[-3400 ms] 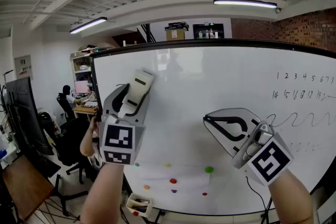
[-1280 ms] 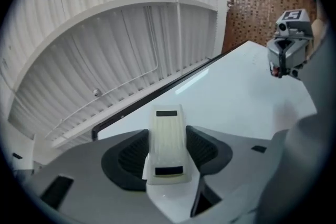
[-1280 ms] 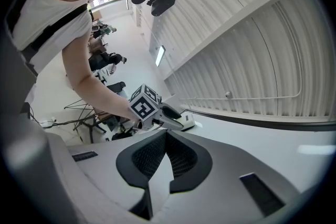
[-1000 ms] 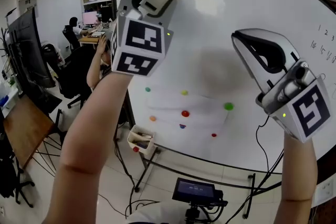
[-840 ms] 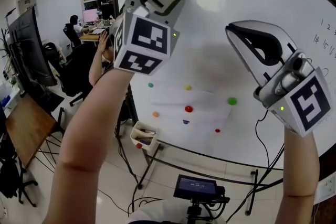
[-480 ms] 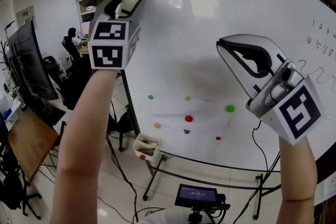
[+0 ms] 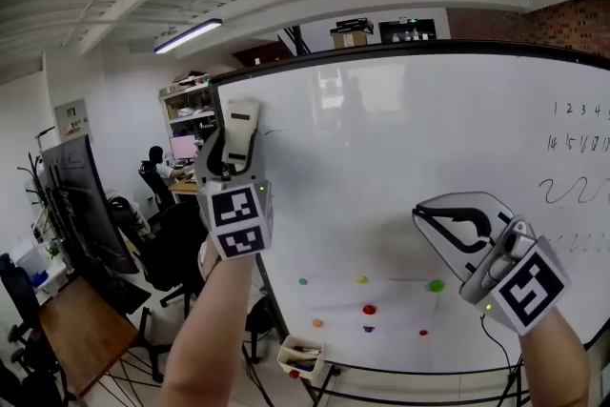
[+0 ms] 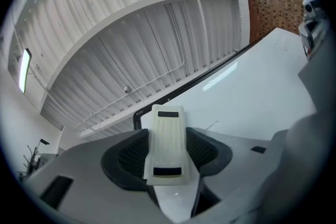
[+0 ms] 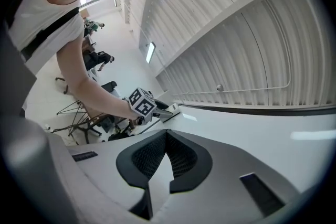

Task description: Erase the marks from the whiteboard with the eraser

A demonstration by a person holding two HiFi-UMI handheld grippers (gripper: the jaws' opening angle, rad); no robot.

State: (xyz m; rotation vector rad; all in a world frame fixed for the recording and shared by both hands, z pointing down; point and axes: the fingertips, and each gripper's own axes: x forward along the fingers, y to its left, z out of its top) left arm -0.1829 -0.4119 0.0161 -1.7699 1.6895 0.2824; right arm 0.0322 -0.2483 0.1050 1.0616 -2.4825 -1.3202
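Left hand-held gripper (image 7: 232, 152) clamps the cream ribbed plastic block eraser (image 7: 239, 136) across its width. It sits at 10 o'clock on the large black-framed whiteboard (image 7: 400, 167), close to the left edge. Right hand-held gripper (image 7: 427, 216) is at 4 o'clock, jaws narrow, tips together, nothing between. Black handwritten numbers (image 7: 572, 110) and a wavy line (image 7: 572, 191) lie at 3 o'clock by the right edge. Bare board lies between.

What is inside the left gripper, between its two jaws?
A cream eraser is there, clamped between the dark pads of the left gripper. Its ribbed back shows. Its other face, turned away from the camera, is covered.
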